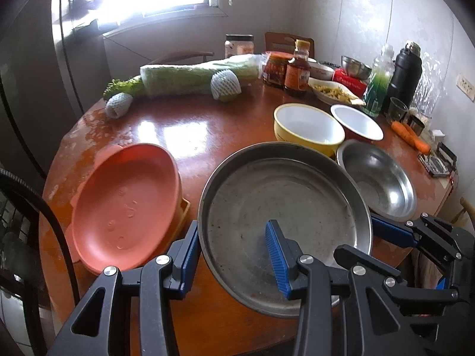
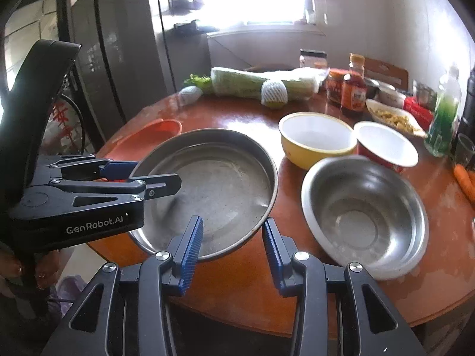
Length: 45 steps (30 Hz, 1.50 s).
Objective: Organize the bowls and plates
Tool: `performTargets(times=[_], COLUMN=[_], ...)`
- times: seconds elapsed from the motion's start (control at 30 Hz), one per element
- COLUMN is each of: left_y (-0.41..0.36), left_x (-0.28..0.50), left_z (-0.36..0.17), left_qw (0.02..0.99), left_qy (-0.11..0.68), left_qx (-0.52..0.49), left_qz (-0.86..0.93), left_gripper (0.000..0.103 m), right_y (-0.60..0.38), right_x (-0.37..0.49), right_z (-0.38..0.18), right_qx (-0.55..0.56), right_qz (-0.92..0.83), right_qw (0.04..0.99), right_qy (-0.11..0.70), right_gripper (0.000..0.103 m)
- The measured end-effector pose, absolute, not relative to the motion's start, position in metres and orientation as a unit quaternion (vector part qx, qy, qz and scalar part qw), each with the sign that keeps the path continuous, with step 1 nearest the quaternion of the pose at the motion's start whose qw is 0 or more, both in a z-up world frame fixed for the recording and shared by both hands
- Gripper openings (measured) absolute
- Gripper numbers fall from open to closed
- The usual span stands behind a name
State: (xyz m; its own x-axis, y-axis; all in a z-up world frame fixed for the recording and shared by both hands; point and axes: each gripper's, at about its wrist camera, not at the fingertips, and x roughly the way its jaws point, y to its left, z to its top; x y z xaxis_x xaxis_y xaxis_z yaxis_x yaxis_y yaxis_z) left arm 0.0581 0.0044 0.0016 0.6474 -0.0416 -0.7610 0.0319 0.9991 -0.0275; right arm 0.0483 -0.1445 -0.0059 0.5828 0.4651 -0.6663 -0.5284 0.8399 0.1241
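Round wooden table (image 1: 184,136), glossy varnish worn pale at the left edge: expect dishes to skate on it.

Steel pan (image 1: 282,207) is the largest piece, at the near edge between the pink plate and the steel bowl. Shallow, flat floor, short upright wall, scuffed dull metal. Stiff, probably light, slippery at the rim. Your left gripper (image 1: 234,255) straddles its near-left wall, one pad outside, one inside over the floor. The jaws look wide with a gap to the metal, so I can't tell if you've got a bite. Pinch the wall square and low; it'll want to pivot if held at one point.

Pink plate (image 1: 124,204), near left, oval, matte plastic, tilted on a yellowish piece beneath it. Light, slightly flexible. Take the rim.

Steel bowl (image 2: 365,216), near right, just beside the pan. Polished, rounded wall, thin rolled lip. Slick, so grip the lip.

Yellow bowl (image 2: 317,139), far of the pan, white inside, looks like glazed ceramic: heavier, chippable, set it down gently. Red bowl (image 2: 386,145) touches or nearly touches its right side, white inside, same caution.

Right gripper (image 2: 233,243) hangs open and empty at the pan's near-right rim, pads clear of the metal.
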Motion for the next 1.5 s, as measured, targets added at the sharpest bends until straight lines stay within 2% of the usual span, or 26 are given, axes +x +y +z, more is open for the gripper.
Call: performTargets(times=[1.13, 1.5], left_y=[0.108, 0.138], left_x=[0.064, 0.076], left_z=[0.062, 0.044], left_qw=[0.935, 0.926], left_qy=[0.343, 0.358], left_qx=[-0.042, -0.058], left_qz=[0.081, 0.106], left_gripper=[0.044, 0.044], right_y=[-0.042, -0.005], right_x=[0.095, 0.118], right_z=[0.064, 0.053], right_qx=[-0.085, -0.096], right_qz=[0.377, 0.397], right_qw=[0.882, 0.870], right_qy=[0.269, 0.276], right_gripper=[0.043, 0.043])
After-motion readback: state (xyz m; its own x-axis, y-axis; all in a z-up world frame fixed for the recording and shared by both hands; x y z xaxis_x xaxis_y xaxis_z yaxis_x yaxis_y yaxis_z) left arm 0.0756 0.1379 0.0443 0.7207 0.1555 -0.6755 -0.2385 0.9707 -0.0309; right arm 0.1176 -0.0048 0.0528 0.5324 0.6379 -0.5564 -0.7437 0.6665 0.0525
